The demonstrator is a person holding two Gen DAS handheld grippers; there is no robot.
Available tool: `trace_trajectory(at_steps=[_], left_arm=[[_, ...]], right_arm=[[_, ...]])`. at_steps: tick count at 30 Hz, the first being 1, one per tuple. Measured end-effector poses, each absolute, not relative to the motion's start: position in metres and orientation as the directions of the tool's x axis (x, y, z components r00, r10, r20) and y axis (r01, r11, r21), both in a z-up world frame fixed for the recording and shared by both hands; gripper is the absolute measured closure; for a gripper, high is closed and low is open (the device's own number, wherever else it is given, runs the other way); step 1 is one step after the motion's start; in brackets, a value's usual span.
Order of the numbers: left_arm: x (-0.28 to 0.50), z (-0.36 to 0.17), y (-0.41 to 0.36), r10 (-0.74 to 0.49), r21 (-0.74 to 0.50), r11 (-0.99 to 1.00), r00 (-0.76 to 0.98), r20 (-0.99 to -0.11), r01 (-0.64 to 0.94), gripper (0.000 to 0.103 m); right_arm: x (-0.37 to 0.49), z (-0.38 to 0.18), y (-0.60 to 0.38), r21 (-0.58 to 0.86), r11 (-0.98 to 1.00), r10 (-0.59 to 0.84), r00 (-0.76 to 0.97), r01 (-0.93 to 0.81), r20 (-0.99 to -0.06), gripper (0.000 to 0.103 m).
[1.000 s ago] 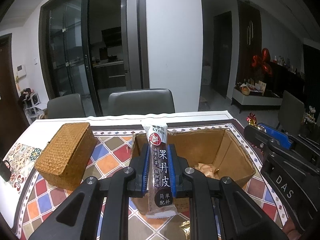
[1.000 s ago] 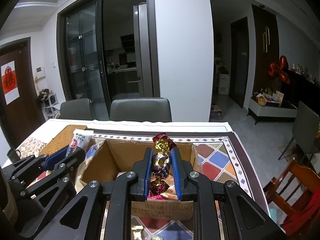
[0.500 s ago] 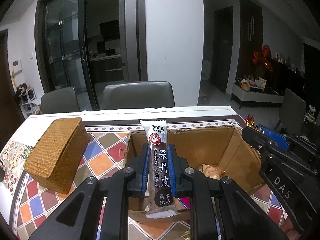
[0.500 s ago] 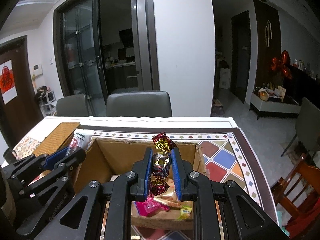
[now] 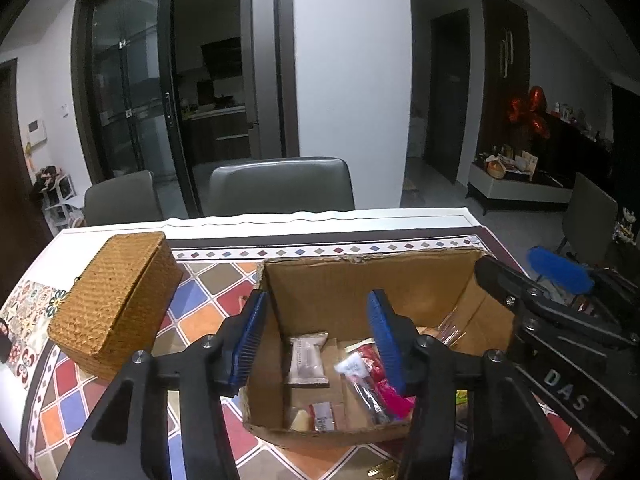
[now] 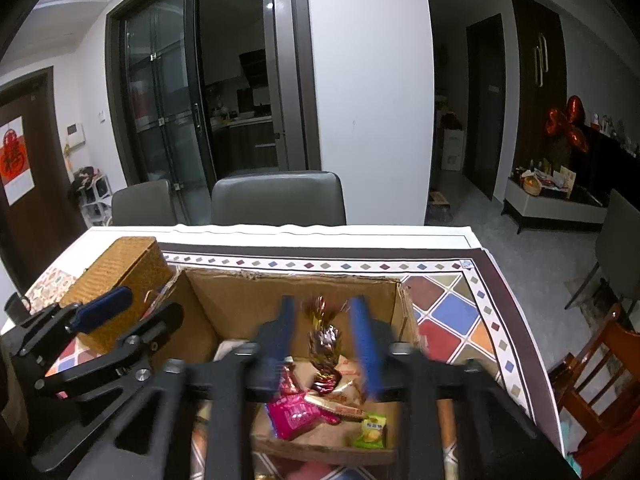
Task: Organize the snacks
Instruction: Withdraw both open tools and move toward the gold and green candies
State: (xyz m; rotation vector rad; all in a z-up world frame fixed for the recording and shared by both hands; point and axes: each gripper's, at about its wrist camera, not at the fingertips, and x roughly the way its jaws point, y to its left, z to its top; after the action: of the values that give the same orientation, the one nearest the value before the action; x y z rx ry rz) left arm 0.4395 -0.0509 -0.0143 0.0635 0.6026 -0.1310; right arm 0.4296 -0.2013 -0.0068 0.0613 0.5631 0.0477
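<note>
Through my left wrist camera, my left gripper (image 5: 316, 336) is opening over the cardboard box (image 5: 360, 276), its blue pads apart with nothing pressed between them. The long snack bar (image 5: 366, 390) I see below lies blurred inside the box, its white end up, beside one white wrapped bar (image 5: 307, 358) and a pink packet (image 5: 394, 396). One woven basket (image 5: 116, 300) sits left of the box on the patterned tablecloth (image 5: 208, 300). Two grey chairs (image 5: 280, 186) stand behind the table. My right gripper (image 5: 532, 280) shows at the right edge.

Through my right wrist camera, my right gripper (image 6: 325, 334) is opening too. One foil-wrapped candy (image 6: 325, 344) is between the blurred pads, free of them, above the box. Inside I count one pink packet (image 6: 294, 412), one small green packet (image 6: 372, 432) and one red-and-white wrapper (image 6: 344, 398). The same basket (image 6: 120, 268) stands beyond my left gripper (image 6: 132, 312).
</note>
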Motion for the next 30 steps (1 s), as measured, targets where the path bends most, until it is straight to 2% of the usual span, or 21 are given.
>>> trace_trajectory(at_steps=[5,11,18,30], left_arm=[[0.436,-0.014,-0.044,-0.076,0.027,0.993,0.82,-0.568,0.111,0.042],[0.425,-0.01,-0.041,-0.058,0.031,0.995,0.826,-0.561,0.091,0.035],[0.409,0.0,-0.04,-0.049,0.036,0.996,0.836,-0.547,0.081,0.029],[0.38,0.011,-0.046,-0.057,0.038,0.995,0.844,-0.533,0.091,0.028]], right_arm=[[0.424,-0.004,-0.202,0.054,0.999,0.029,0.855,-0.002,-0.518,0.032],[0.417,0.0,-0.204,0.054,0.998,0.014,0.858,0.016,-0.514,0.026],[0.402,0.009,-0.207,0.052,0.998,-0.002,0.865,0.033,-0.502,0.024],[0.37,0.021,-0.216,0.048,0.998,-0.018,0.877,0.046,-0.48,0.023]])
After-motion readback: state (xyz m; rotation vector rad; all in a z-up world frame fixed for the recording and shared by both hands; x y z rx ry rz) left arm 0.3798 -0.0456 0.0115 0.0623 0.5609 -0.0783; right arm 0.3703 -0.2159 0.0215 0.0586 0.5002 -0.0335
